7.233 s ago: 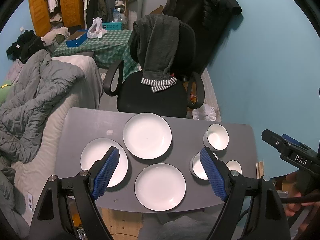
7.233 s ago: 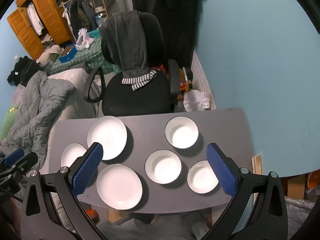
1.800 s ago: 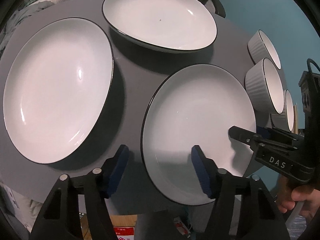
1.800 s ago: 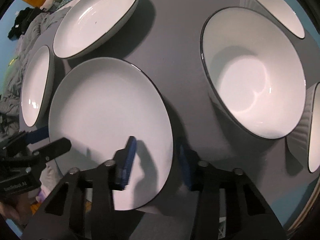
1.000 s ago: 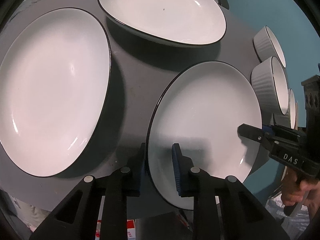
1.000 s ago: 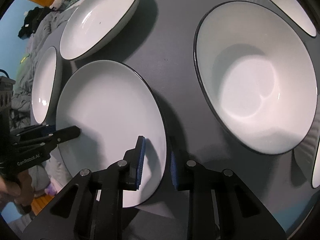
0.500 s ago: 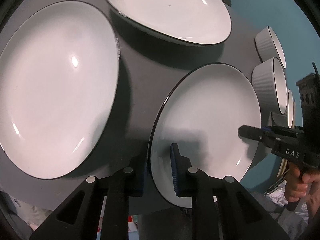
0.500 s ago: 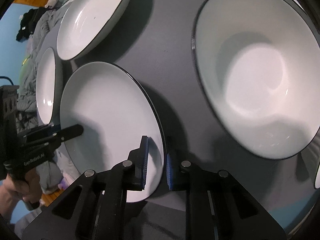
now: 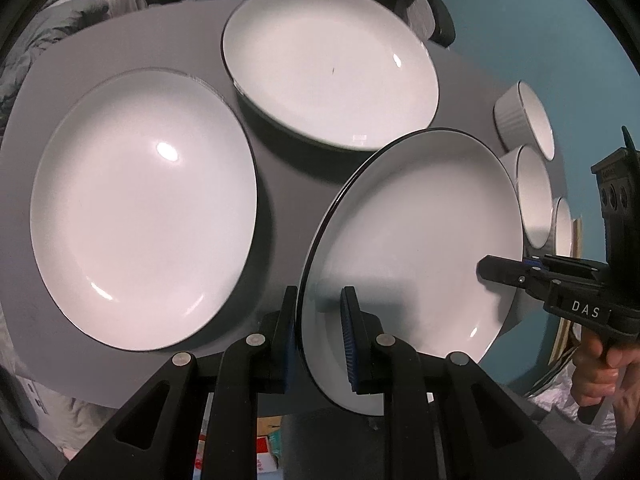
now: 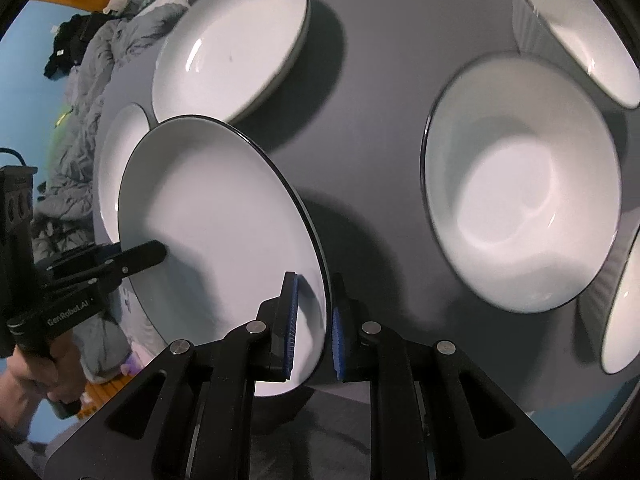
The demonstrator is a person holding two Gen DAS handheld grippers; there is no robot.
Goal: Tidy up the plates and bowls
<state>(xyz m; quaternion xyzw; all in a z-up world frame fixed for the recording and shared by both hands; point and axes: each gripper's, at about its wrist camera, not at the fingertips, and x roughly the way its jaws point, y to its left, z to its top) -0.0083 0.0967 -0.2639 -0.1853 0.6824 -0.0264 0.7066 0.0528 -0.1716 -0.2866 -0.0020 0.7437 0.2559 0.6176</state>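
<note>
since a moment ago the near plate (image 9: 416,232) has come up off the grey table (image 9: 280,152), one edge raised, and it now overlaps the rim of the far plate (image 9: 332,64) in my left wrist view. from there i see my left gripper (image 9: 320,336) clamped on the near plate's left rim, one blue pad under it and one on its white face. my right gripper (image 9: 504,272) pinches the opposite rim, with a hand (image 9: 600,364) on its handle at the right edge. the third plate (image 9: 140,216) lies flat on the table to the left, and three ribbed bowls (image 9: 532,196) sit in a row along the right side.

from my right wrist view, the right gripper (image 10: 312,320) is closed on the near plate's (image 10: 216,232) right rim, pads on either side of the dark edge. the left gripper (image 10: 140,254) grips its far-left rim. the plate hangs tilted above the table (image 10: 360,120), with the closest bowl (image 10: 520,208) to its right, slightly blurred, and the far plate (image 10: 232,44) behind it.
</note>
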